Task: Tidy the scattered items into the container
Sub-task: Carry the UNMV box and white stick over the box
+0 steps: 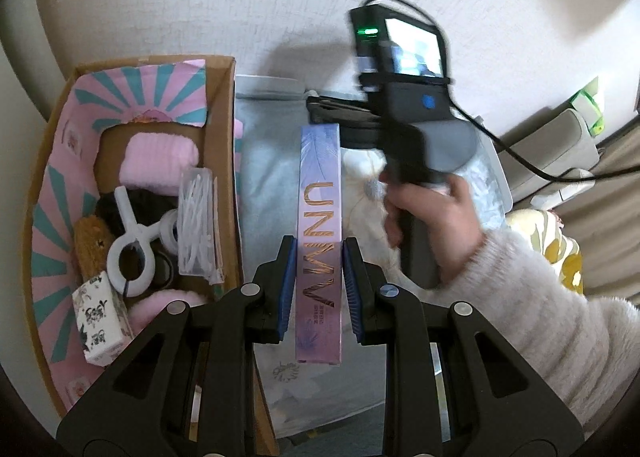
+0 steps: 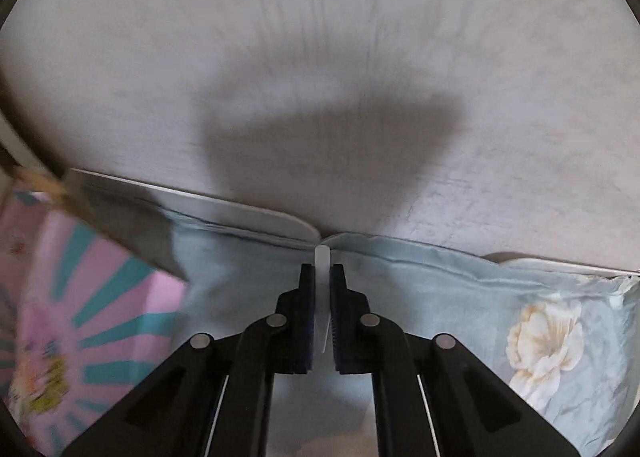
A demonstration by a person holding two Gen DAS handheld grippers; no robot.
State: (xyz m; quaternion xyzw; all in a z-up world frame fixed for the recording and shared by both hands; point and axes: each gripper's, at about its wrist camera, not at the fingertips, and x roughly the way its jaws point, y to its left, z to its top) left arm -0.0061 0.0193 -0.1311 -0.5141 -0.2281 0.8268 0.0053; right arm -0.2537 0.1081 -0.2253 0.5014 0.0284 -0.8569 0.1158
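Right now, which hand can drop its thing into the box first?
Probably the left. Its hand-held gripper holds the long purple box right beside the open cardboard box. The right hand-held gripper pinches a white plastic piece over the bedsheet.

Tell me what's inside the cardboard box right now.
In the cardboard box: a pink towel, white clip, cotton swab pack, floral box and brown plush. Anything beneath them is covered.
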